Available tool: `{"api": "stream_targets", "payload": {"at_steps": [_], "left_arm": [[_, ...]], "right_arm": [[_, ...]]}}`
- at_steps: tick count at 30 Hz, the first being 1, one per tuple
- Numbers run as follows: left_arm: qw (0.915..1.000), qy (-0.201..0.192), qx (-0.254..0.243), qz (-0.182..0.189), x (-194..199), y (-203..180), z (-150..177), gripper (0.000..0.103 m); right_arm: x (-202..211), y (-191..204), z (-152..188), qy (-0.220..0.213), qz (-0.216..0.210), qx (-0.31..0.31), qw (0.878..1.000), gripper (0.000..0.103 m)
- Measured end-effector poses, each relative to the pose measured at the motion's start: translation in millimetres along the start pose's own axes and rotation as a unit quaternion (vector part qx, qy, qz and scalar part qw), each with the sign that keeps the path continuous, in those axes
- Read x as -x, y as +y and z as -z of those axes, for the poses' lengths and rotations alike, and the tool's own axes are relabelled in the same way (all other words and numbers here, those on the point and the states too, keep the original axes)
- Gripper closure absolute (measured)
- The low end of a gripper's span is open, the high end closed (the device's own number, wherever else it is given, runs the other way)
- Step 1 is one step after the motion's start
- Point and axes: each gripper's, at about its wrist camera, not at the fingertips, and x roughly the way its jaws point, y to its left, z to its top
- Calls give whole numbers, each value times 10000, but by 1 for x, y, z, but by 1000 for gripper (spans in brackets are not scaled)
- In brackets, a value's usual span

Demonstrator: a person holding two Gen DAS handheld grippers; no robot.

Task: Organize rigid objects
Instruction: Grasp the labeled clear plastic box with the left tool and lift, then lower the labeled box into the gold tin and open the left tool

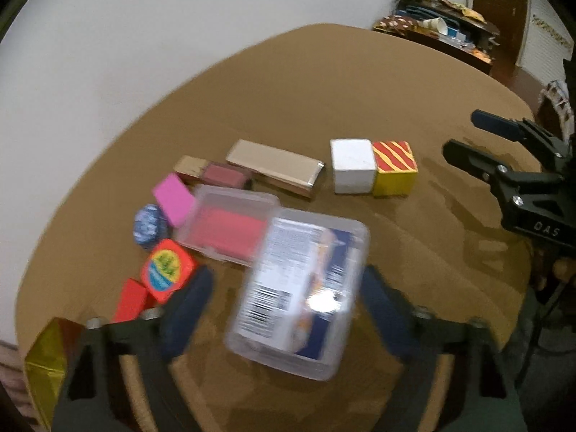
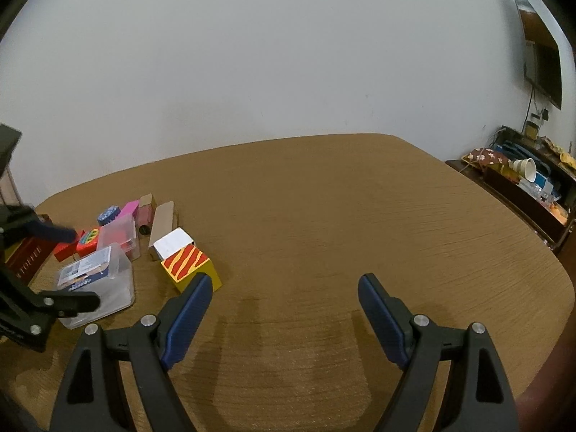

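Note:
A clear plastic box with a printed label [image 1: 298, 298] [image 2: 97, 277] stands on the brown table [image 1: 324, 90], between the fingers of my left gripper [image 1: 286, 273] [image 2: 85, 267]. The right pad is close to the box, and a gap shows at the left pad, so the gripper is open. My right gripper [image 2: 285, 280] [image 1: 462, 132] hovers open over bare table with nothing in it, just right of a yellow cube with red stripes [image 2: 190, 264] [image 1: 394, 167]. A white cube [image 1: 351, 165] [image 2: 172, 243] touches that yellow cube.
Left of the box lie a clear case with red contents [image 1: 226, 226], a pink block [image 1: 174, 194], a blue patterned round piece [image 1: 147, 225], an orange cube with a sticker [image 1: 167, 273], a red block [image 1: 131, 300], a tan flat box [image 1: 273, 167] and a toffee box [image 2: 27, 259]. A cluttered sideboard [image 2: 522, 187] stands far right.

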Motion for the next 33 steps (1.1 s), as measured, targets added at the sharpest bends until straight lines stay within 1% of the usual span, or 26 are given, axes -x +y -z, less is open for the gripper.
{"api": "stream_targets", "payload": {"at_steps": [2,4,6,7,9,11,12,14,15,18,19,21,23,25,28,30,33], "left_arm": [[10000,-8,16,-13,-1,0,2,42],[9999,-20,101,83,0,1,4,42],[9993,-48,257,258,4,5,8,42],[9992,-70,304,256,5,5,11,43],[9991,-85,400,127,9,5,17,43],[9986,-103,515,110,16,8,23,43],[9980,-129,620,54,23,7,23,44],[9963,-255,825,-36,45,16,29,45],[9950,-307,937,-151,55,22,31,45],[9891,-432,1337,-435,93,50,34,45],[9862,-413,1492,-587,108,69,39,45],[9830,-343,1650,-734,122,98,52,45],[9773,-131,1759,-1177,133,129,65,45],[9695,202,1992,-1413,133,168,84,45],[9593,483,2180,-1731,123,205,107,45],[9535,646,2323,-1806,113,227,120,45],[9488,814,2444,-1827,93,245,136,45]], "right_arm": [[-1,0,-1,11,-34,-34,10000,17],[0,-3,-1,20,-79,-105,9999,17],[-1,-7,-4,48,-101,-155,9998,17],[0,-8,-4,50,-121,-173,9998,17],[-1,-8,-4,49,-122,-180,9998,17],[0,-8,-4,49,-127,-186,9997,17],[-1,-7,-4,53,-128,-190,9997,17],[0,-9,-3,61,-146,-212,9997,17],[0,-9,-3,73,-140,-220,9996,17],[1,-11,-3,86,-158,-249,9995,17],[1,-12,-3,94,-161,-253,9995,17],[0,-13,-4,123,-142,-259,9995,17],[-2,-12,-4,135,-124,-265,9995,17],[-2,-11,-4,133,-108,-265,9995,17],[-4,-8,-5,144,-82,-261,9995,17],[-5,-8,-4,158,-84,-261,9995,17],[-6,-8,-4,187,-73,-264,9994,17]]}}
